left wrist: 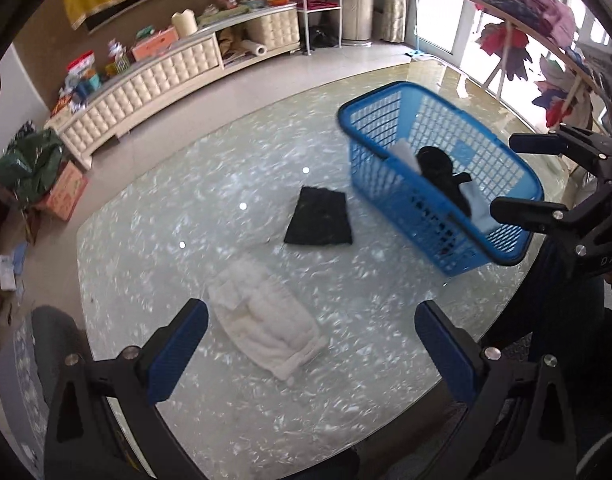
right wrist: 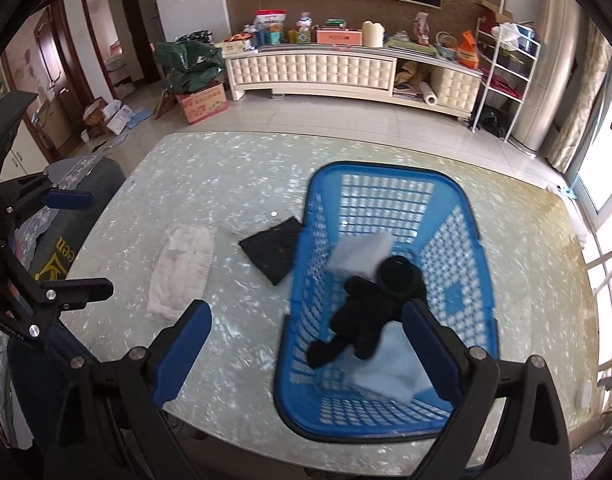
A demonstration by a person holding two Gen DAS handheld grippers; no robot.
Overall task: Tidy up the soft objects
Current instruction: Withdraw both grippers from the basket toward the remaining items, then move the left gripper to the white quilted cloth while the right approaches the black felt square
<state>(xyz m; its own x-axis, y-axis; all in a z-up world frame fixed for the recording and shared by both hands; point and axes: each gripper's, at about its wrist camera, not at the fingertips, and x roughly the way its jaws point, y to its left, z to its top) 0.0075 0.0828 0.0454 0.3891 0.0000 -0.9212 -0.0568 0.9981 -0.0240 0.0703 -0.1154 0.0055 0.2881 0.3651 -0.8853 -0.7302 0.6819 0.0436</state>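
On the glass table [right wrist: 234, 168], sorting looks half done: the blue basket [right wrist: 482, 280] holds a black soft toy [right wrist: 366, 320] and pale cloths, while a white towel [left wrist: 266, 320] and a black cloth [left wrist: 320, 222] lie outside, apart. Left gripper [left wrist: 310, 344] and right gripper [right wrist: 306, 344] hover, jaws wide, empty. Next, probably the towel, near the table's edge; open surface surrounds it.
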